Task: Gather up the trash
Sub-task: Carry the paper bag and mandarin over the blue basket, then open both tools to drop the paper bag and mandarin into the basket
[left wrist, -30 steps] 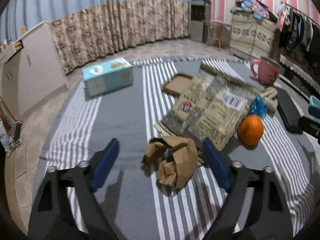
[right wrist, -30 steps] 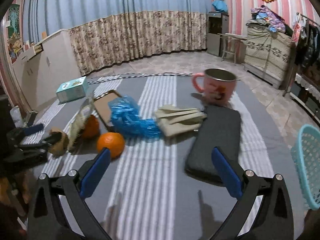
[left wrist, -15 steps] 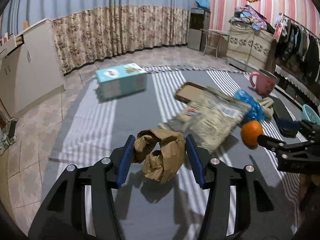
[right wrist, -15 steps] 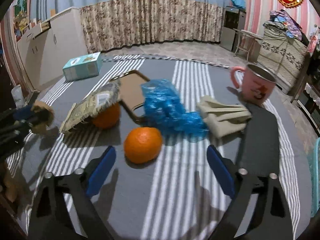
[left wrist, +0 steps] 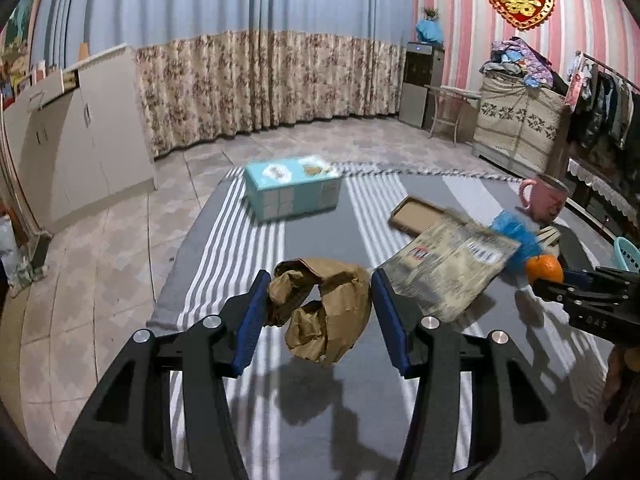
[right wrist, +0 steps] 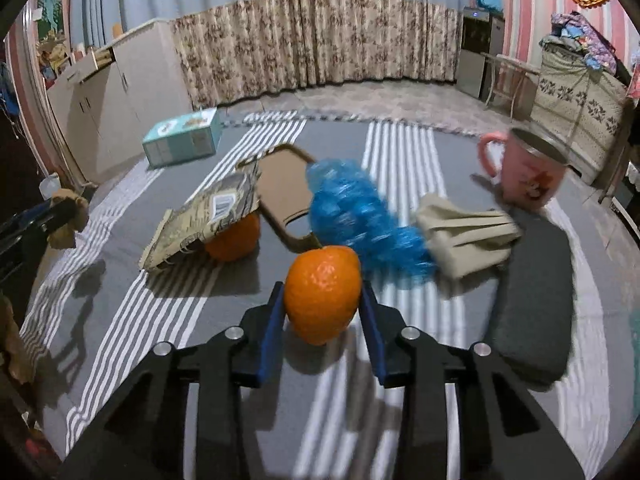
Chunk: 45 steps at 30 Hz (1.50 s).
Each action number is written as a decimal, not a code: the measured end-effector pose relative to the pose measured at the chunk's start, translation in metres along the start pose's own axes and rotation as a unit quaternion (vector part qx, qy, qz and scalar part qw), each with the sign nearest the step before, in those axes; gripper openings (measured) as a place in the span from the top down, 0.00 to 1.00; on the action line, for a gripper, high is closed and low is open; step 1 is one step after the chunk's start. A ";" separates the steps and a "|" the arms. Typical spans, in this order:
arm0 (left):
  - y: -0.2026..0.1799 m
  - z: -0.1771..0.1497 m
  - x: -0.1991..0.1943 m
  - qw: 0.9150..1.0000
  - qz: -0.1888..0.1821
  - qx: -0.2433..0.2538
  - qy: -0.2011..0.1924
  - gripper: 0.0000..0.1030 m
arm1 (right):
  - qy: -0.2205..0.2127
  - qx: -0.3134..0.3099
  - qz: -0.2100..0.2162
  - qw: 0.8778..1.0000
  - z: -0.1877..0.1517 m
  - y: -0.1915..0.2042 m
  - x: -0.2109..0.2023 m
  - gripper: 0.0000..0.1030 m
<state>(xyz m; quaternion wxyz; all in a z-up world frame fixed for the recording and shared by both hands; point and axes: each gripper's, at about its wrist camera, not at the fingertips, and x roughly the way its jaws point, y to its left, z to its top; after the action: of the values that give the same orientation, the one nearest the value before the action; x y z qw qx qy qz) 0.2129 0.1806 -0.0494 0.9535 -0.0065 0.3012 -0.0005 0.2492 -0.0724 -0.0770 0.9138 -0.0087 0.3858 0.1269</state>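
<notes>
A crumpled brown paper bag (left wrist: 324, 316) hangs above the striped tablecloth (left wrist: 248, 248), casting a shadow below it, with my left gripper (left wrist: 320, 280) shut on it. In the right wrist view, an orange (right wrist: 320, 280) sits between the blue pads of my right gripper (right wrist: 322, 296). Its jaws are closing and both pads touch the fruit's sides. The left wrist view shows that same orange (left wrist: 544, 268) at the far right. Crumpled blue plastic (right wrist: 360, 216) lies just behind the orange. A printed paper packet (right wrist: 208, 212) leans over a second orange (right wrist: 236, 236).
A brown phone case (right wrist: 284, 196), a folded beige cloth (right wrist: 464, 232), a dark grey pouch (right wrist: 536, 296) and a pink mug (right wrist: 528, 172) lie on the table. A teal box (left wrist: 292, 192) stands at the far edge. A teal basket (left wrist: 628, 252) shows at the right.
My left gripper closed on the brown paper bag and lifted it off the cloth. My right gripper moved left to the near orange and narrowed its jaws around it.
</notes>
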 end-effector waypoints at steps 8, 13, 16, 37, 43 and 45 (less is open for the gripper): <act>-0.057 0.021 -0.034 0.999 -0.022 0.015 -0.039 0.51 | -0.069 0.033 -0.007 0.997 -0.005 -0.057 -0.085 0.64; -0.112 0.029 -0.053 0.996 -0.055 0.025 -0.058 0.51 | -0.105 0.057 -0.036 0.992 -0.019 -0.104 -0.134 0.64; -0.153 0.030 -0.059 0.994 -0.075 0.046 -0.066 0.51 | -0.116 0.076 -0.059 0.989 -0.035 -0.138 -0.157 0.64; -0.427 0.015 -0.065 0.960 -0.225 0.154 -0.062 0.51 | -0.151 0.188 -0.208 0.948 -0.102 -0.343 -0.219 0.64; -0.479 0.013 -0.051 0.951 -0.256 0.168 -0.043 0.51 | -0.147 0.215 -0.213 0.942 -0.118 -0.373 -0.218 0.64; -0.494 0.008 -0.045 0.947 -0.269 0.173 -0.034 0.51 | -0.144 0.219 -0.218 0.940 -0.120 -0.381 -0.216 0.64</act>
<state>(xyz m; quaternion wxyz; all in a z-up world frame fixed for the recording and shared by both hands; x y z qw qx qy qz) 0.1820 -0.3135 -0.0110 0.9143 0.0775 0.2509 -0.3084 0.1107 -0.5030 -0.0396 0.9442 0.1265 0.2567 -0.1630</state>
